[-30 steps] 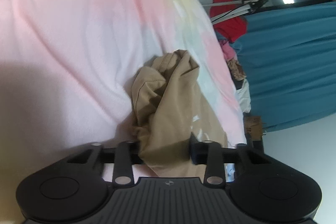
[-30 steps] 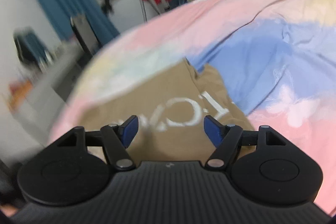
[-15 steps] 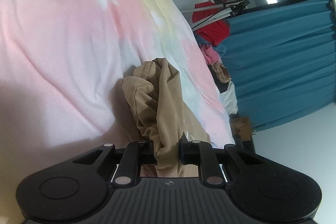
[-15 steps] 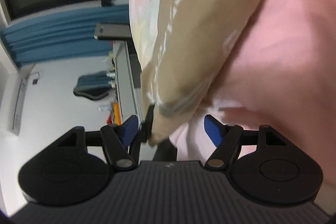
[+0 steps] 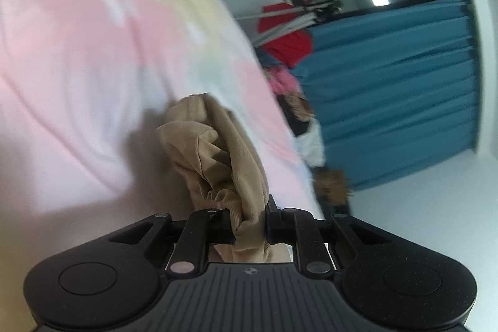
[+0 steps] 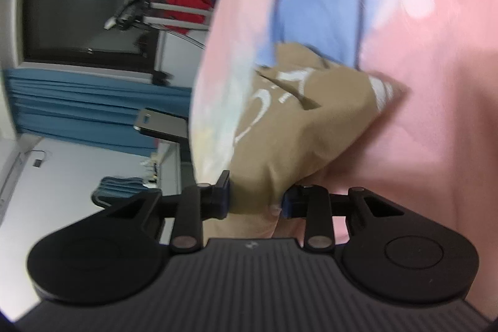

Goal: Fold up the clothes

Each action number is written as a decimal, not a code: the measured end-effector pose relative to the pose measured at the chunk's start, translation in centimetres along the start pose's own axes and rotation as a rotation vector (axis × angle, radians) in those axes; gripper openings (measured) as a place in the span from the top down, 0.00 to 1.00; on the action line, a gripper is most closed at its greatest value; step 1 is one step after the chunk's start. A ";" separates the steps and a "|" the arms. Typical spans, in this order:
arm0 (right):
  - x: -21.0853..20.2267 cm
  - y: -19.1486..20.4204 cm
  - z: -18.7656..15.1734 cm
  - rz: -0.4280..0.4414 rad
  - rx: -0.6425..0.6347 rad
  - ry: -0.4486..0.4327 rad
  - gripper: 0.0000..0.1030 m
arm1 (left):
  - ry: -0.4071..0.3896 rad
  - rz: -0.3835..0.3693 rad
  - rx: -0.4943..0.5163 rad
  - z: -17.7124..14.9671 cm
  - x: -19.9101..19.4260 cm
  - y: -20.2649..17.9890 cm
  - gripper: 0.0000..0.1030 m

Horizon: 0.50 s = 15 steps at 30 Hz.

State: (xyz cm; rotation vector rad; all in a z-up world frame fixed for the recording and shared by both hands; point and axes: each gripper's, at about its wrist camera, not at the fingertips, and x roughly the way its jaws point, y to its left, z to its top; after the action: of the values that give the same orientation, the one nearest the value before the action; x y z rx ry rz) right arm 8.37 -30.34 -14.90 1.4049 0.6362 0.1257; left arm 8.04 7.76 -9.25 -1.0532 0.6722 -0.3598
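Note:
A tan garment [image 5: 218,154] with white lettering [image 6: 264,108] lies bunched on a pastel pink, blue and yellow bedspread [image 5: 77,67]. In the left wrist view my left gripper [image 5: 249,226] is shut on a gathered fold of the tan cloth, which rises crumpled in front of the fingers. In the right wrist view my right gripper [image 6: 255,201] has closed in on another part of the same garment, and tan cloth fills the gap between its blue-padded fingers [image 6: 288,203]. The part of the cloth inside both grips is hidden.
Beyond the bed's edge hang teal curtains [image 5: 404,83] below a dark window [image 6: 87,21]. A metal tripod [image 5: 295,21] stands beside a heap of red and pink clothes [image 5: 286,52]. A dark chair back [image 6: 162,123] is near the bed [image 6: 420,129].
My left gripper's jaws have drawn tighter on the tan cloth. My right gripper rolled sideways, went from open over the lettering to closed on the garment's edge.

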 end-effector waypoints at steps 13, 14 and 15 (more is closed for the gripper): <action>-8.3 8.0 16.8 -0.073 -0.018 -0.208 0.67 | 0.251 -0.022 0.144 -1.5 19.2 -19.3 0.83; -8.6 8.6 19.1 -0.090 -0.023 -0.227 0.67 | 0.273 -0.029 0.155 -1.6 22.2 -20.9 0.83; -8.8 9.1 21.3 -0.102 -0.034 -0.249 0.67 | 0.291 -0.038 0.165 -1.7 24.6 -22.2 0.83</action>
State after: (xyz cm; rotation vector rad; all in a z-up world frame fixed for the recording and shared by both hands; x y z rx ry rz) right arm 13.95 -51.23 -2.70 1.3264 0.4942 -0.1175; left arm 26.15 -17.78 1.63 -0.8647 0.8669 -0.5994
